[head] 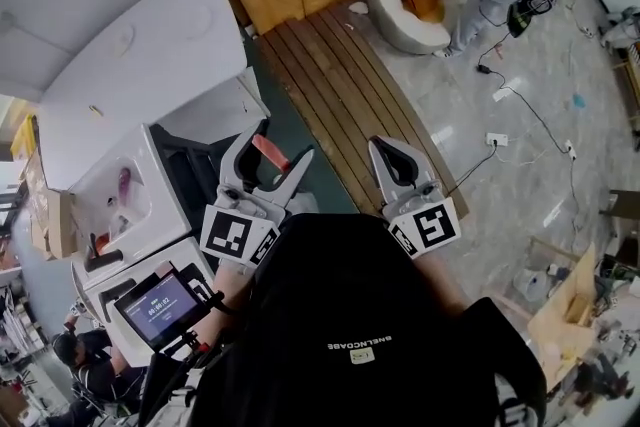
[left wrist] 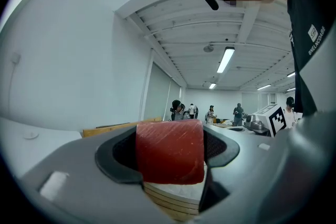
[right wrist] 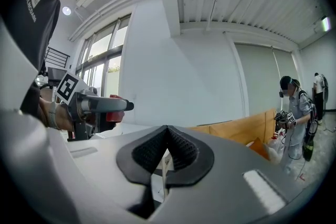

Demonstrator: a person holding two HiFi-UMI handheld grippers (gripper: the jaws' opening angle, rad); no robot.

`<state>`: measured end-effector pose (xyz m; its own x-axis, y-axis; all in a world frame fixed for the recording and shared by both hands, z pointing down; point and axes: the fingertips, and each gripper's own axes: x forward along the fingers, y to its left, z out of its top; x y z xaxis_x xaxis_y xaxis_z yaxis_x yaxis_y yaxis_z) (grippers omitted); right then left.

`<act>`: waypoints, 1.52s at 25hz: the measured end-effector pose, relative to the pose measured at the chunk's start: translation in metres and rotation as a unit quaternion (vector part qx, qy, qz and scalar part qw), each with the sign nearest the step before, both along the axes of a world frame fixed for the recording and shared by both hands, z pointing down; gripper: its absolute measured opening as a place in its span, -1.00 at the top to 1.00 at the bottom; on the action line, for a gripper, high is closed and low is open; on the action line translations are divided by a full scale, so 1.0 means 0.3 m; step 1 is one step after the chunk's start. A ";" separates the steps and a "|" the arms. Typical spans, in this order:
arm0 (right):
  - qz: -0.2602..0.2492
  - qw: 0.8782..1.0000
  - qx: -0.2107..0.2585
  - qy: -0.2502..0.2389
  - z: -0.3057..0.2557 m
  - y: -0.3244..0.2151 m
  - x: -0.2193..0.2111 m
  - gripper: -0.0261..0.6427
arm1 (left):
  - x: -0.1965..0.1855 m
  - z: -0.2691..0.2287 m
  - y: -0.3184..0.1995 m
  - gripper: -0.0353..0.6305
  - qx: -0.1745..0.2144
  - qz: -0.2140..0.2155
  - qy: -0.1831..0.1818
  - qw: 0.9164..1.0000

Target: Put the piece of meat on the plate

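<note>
Presently, the step in hand reads as carriage: meat picked up, not yet set down.

Head view. Left gripper [head: 286,139] held out level before the person, a red piece of meat [head: 270,151] clamped between its jaws. Right gripper [head: 393,145] alongside and apart from it, over a strip of wooden slats [head: 330,85]. White counter [head: 120,65] at the left. No plate can be picked out.

Left gripper view. Meat [left wrist: 169,152] fills the gap, both dark pads [left wrist: 118,157] pressed to its sides (a wide grip, slab upright and square). It rests on nothing.

Right gripper view. Right gripper [right wrist: 167,136] clenched, jaws together, nothing between them. The left gripper [right wrist: 100,105] shows at the side with its red load.

Next move, by my reading: find the plate, bring the meat over it, lower until it rests, then part the left jaws. The right gripper seems to have no call.
</note>
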<state>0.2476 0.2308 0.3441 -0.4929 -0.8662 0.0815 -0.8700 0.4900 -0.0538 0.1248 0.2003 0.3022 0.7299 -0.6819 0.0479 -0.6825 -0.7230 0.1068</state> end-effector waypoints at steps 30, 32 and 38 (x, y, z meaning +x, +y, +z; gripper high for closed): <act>-0.053 0.996 -0.069 0.012 0.093 -0.641 -0.610 0.91 | -0.725 0.166 -0.579 -0.10 -0.067 -0.083 0.015 0.994; -0.056 0.996 -0.075 0.011 0.109 -0.653 -0.630 0.91 | -0.752 0.177 -0.573 -0.10 -0.071 -0.090 0.014 0.993; -0.078 0.994 -0.081 0.017 0.127 -0.676 -0.678 0.91 | -0.805 0.200 -0.556 -0.10 -0.078 -0.112 0.017 0.991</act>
<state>0.0441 0.0281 0.3821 -0.6140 -0.7544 0.2321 -0.7874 0.6059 -0.1137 -0.1167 0.0335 0.3623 0.5646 -0.8127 0.1438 -0.8178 -0.5273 0.2307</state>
